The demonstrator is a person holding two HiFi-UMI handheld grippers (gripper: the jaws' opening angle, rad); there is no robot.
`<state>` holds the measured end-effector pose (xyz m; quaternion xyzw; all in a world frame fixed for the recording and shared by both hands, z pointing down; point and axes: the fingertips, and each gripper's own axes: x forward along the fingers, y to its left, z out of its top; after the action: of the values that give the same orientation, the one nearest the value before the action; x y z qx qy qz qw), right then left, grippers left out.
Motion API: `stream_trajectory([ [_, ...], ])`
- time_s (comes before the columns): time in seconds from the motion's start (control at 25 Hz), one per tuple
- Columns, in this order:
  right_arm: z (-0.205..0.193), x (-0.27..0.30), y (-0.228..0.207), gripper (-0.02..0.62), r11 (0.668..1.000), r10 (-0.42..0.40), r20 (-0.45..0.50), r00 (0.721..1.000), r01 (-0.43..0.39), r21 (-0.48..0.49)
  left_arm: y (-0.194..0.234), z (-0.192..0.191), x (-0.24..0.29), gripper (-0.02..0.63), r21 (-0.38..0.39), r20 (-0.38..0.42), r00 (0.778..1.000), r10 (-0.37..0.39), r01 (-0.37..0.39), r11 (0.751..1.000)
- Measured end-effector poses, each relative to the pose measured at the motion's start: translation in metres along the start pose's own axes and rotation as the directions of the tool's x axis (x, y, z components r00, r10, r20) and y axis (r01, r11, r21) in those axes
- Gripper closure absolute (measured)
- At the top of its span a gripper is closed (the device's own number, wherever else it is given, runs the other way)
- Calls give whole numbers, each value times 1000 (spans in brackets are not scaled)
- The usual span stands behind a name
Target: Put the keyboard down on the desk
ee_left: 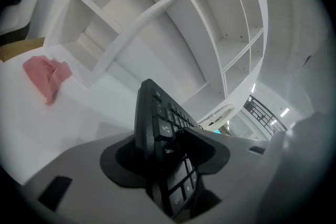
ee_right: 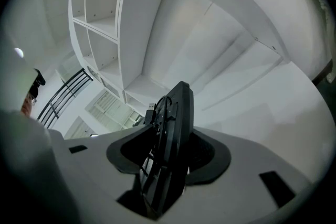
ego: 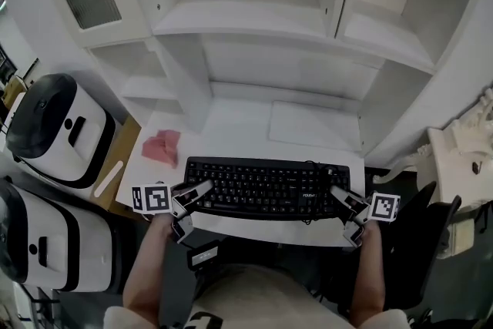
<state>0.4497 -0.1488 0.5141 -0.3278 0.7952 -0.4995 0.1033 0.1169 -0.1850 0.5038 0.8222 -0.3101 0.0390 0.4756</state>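
Note:
A black keyboard [ego: 262,187] lies flat along the front edge of the white desk [ego: 308,127]; I cannot tell whether it rests on the top or hangs just above it. My left gripper [ego: 192,206] has the keyboard's left end between its jaws. In the left gripper view the keyboard [ee_left: 157,123] stands on edge in the left gripper [ee_left: 163,149], one pad lying on the keys. My right gripper [ego: 347,212] grips the right end. In the right gripper view the keyboard [ee_right: 176,128] and its coiled cable fill the right gripper [ee_right: 168,155].
A crumpled pink cloth [ego: 162,146] lies on the desk's left part, behind the keyboard. White shelves [ego: 254,19] rise over the back of the desk. Two white-and-black machines [ego: 54,127] stand to the left. A dark chair [ego: 420,219] is at the right.

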Motion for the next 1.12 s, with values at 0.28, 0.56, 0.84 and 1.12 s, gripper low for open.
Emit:
stream_trajectory([
  [0.28, 4, 11, -10, 407, 1000, -3, -9, 1000, 3, 16, 11, 9, 7, 386, -15, -28, 1000, 14, -14, 1000],
  [0.56, 10, 24, -30, 407, 997, -74, -37, 997, 74, 19, 42, 17, 31, 371, -34, -82, 996, 20, -22, 999],
  [0.84, 22, 51, -54, 407, 992, -125, -81, 989, 127, 20, 83, 29, 60, 363, -72, -141, 990, 22, -32, 997],
  [1.12, 13, 71, -87, 405, 984, -157, -127, 979, 167, 70, 121, 23, 79, 356, -98, -199, 980, 32, -52, 994],
])
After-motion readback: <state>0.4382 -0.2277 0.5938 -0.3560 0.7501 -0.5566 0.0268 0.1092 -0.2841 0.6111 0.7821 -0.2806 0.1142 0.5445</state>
